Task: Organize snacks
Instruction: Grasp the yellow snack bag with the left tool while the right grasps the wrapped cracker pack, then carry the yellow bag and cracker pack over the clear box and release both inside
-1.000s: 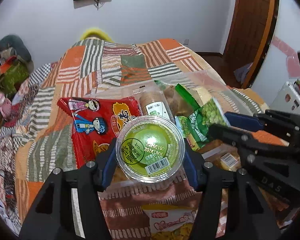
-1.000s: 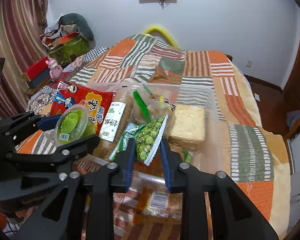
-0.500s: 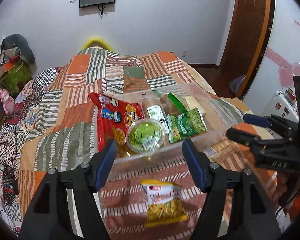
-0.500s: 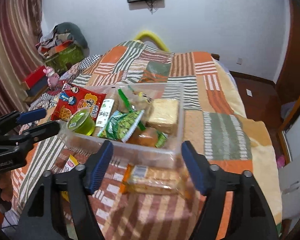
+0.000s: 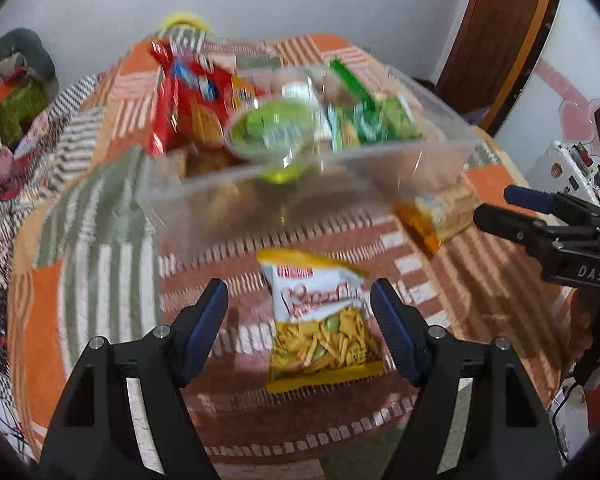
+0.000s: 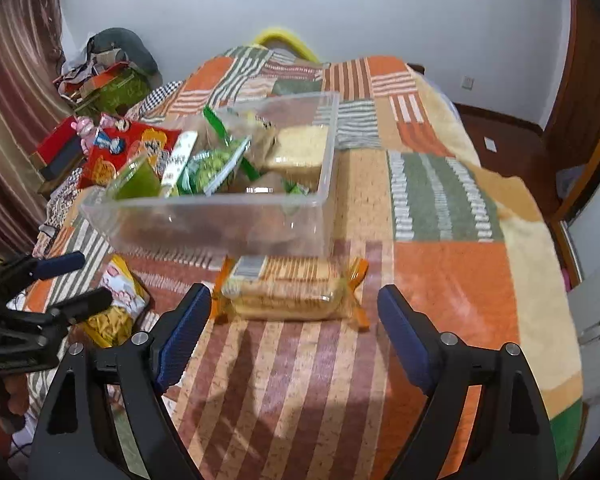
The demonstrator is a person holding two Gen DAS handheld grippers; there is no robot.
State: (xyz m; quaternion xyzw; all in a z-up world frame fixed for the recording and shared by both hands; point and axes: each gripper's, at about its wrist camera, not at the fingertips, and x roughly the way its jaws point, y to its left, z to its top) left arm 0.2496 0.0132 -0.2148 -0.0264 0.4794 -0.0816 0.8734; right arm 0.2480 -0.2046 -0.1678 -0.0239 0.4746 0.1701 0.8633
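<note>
While the clear plastic bin (image 5: 300,184) already holds the red snack bag (image 5: 188,96), the green jelly cup (image 5: 272,132) and the green pea packet (image 5: 372,124), the left wrist view shows one item loose on the patchwork bedspread (image 5: 100,240): a yellow chip bag (image 5: 324,324), just in front of the bin. The left gripper (image 5: 300,312) hovers over it, jaws spread and just now widening, the bag lying between them but not pinched. To grasp it well, I would lower until the blue pads straddle the bag's middle, then close gently so the air-filled bag does not slip out sideways. The picture is blurred, so whether a pad touches it I cannot tell.

In the right wrist view, the right gripper (image 6: 294,320) is likewise spread, its jaws having just opened, with nothing gripped. A cracker pack (image 6: 288,290) in an orange-ended wrapper lies crosswise just beside the bin's near wall. It looks longer than the opening, so turning the wrist to take it across its short side seems wiser.
</note>
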